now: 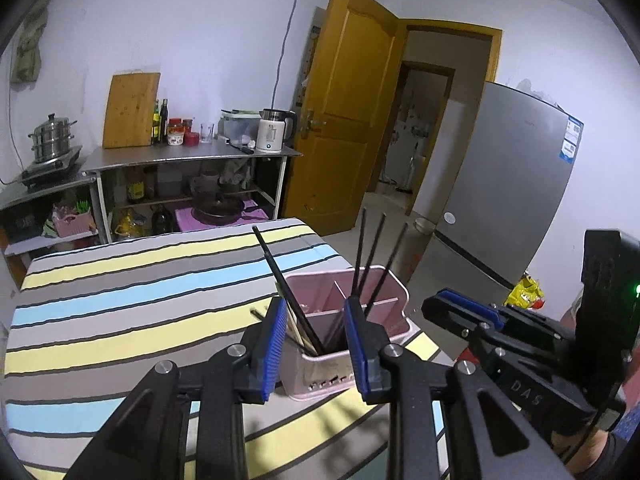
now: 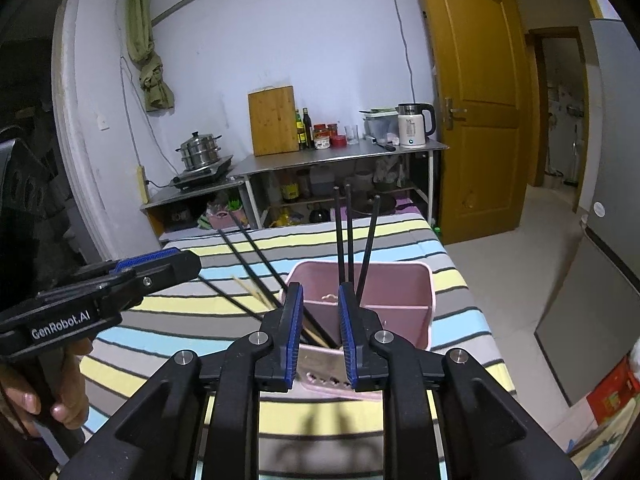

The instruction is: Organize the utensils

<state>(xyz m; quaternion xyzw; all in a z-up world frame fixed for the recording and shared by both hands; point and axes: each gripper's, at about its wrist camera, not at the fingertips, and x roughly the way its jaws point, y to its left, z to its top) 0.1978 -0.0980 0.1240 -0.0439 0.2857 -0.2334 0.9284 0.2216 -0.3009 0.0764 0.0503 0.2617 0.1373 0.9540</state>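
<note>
A pink utensil holder with divided compartments stands on the striped table. Black chopsticks and light wooden ones lean left out of its near compartment. Three black chopsticks stand in the right compartment. My left gripper is open and empty, its fingers astride the holder's near wall. In the right wrist view the holder is just ahead, with the three upright chopsticks and the leaning ones. My right gripper is open and empty above the near compartment.
A steel shelf with a cutting board, bottles, jars and a kettle stands against the far wall. A steamer pot sits on a cooker at left. A grey fridge and an open yellow door are to the right.
</note>
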